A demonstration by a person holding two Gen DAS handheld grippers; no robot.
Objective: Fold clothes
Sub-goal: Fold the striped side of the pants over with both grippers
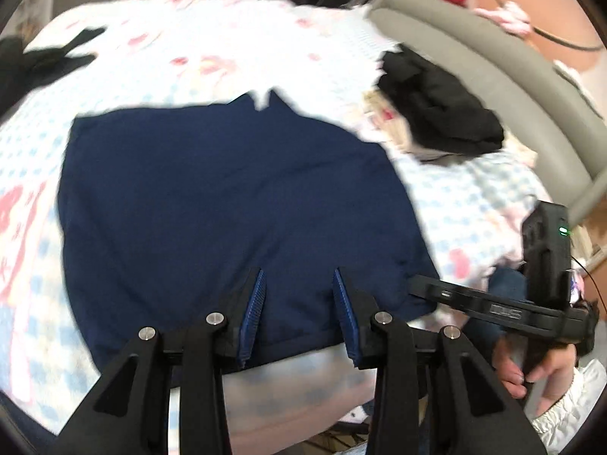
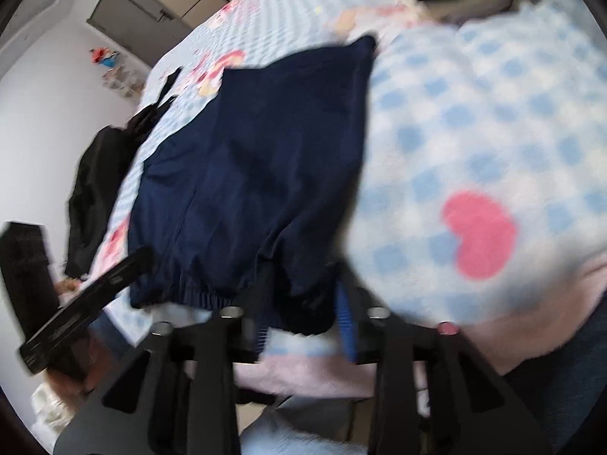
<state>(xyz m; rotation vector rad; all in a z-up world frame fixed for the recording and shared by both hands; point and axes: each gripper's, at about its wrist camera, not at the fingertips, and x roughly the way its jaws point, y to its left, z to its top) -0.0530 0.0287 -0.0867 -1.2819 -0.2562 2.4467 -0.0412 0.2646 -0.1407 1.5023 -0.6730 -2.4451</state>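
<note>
A navy blue garment (image 1: pixel 227 204) lies spread flat on the bed. It also shows in the right wrist view (image 2: pixel 250 174), with its elastic hem toward me. My left gripper (image 1: pixel 297 284) is open, its blue-padded fingers apart over the garment's near edge. My right gripper (image 2: pixel 303 284) is open at the garment's near corner, and the cloth lies between its fingers. The right gripper's body (image 1: pixel 493 307) appears at the right of the left wrist view, held by a hand.
The bed has a blue-checked blanket (image 1: pixel 189 60) with pink hearts. A black garment (image 1: pixel 440 110) lies at the back right by a grey headboard (image 1: pixel 493 60). Another black garment (image 1: pixel 41 60) lies at the left edge. A bunched blanket fold (image 2: pixel 474 170) rises on the right.
</note>
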